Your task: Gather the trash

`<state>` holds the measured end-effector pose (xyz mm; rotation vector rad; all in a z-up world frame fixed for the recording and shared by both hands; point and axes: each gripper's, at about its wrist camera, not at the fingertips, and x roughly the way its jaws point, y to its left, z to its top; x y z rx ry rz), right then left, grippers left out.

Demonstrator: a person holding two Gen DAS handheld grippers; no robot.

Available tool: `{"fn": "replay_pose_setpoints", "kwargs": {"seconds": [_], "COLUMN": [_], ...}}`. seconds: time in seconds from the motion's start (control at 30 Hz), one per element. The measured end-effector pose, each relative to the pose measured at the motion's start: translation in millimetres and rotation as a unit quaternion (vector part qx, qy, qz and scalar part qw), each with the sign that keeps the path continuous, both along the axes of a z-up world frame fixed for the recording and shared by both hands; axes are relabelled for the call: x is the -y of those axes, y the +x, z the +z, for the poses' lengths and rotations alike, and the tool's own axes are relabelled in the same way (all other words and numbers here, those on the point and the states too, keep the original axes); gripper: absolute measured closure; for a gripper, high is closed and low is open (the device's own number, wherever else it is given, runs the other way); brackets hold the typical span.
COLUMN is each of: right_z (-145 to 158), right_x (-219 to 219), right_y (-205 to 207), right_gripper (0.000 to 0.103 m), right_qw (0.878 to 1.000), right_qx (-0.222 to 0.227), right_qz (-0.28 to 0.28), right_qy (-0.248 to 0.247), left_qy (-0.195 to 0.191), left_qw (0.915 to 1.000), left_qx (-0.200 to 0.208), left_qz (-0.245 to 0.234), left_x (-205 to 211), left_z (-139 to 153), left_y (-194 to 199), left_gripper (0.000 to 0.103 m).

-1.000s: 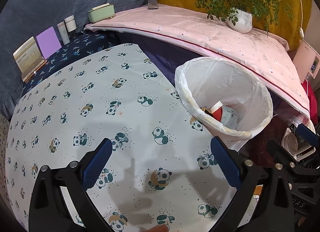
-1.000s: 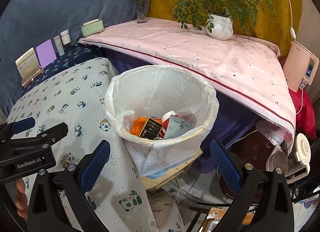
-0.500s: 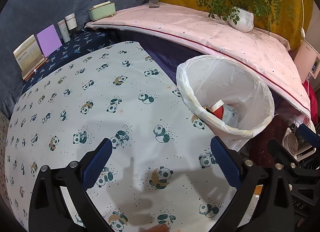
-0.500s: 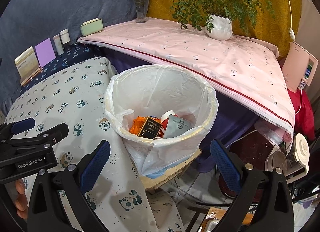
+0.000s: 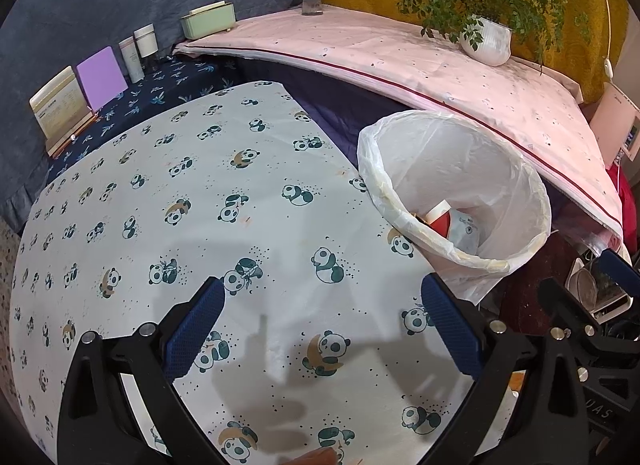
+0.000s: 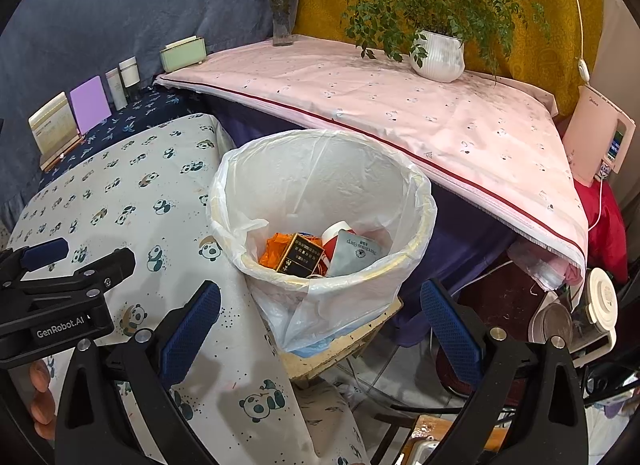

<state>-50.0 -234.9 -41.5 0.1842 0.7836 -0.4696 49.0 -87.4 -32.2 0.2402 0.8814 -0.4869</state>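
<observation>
The trash bin, lined with a thin, crinkled white bag, stands just off the right edge of the table, tucked between that edge and the pink-draped shelf behind — inside lie an orange wrapper, a black carton, a red-and-white cup and a grey pouch. The panda-print cloth on the table lies flat and bare out to its rounded far edge. The left gripper hovers over the table's near edge with its blue ribbed pads spread wide and gripping nothing, and the right gripper hangs just in front of the bin's rim, equally wide and unloaded.
</observation>
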Motion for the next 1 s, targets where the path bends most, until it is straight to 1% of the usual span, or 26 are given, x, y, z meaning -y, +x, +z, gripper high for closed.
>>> {"fn": "replay_pose_setpoints", "kwargs": {"seconds": [0.43,0.63,1.0], "right_z": [-0.6,-1.6,-1.8], "right_x": [-1.5,-2.3,-3.0], "right_y": [-0.1,-1.1,-1.7], "right_gripper": [0.007,0.007,0.007], "right_qw": [1.000,1.000,1.000], "right_qx": [-0.001,-0.002,-0.002], "right_qz": [0.000,0.000,0.000], "right_qy": [-0.001,0.000,0.000], "left_qy": [0.001,0.003,0.007], "left_qw": [0.9999,0.9999,0.9999], "left_qx": [0.007,0.003,0.008], "left_qz": [0.012,0.014,0.008], "left_x": [-2.5,-3.5,-1.6], "left_z": [0.9,-0.4,-1.3], "left_y": [-3.0,-2.2,-5.0], "left_gripper": [0.009,0.009,0.009]}}
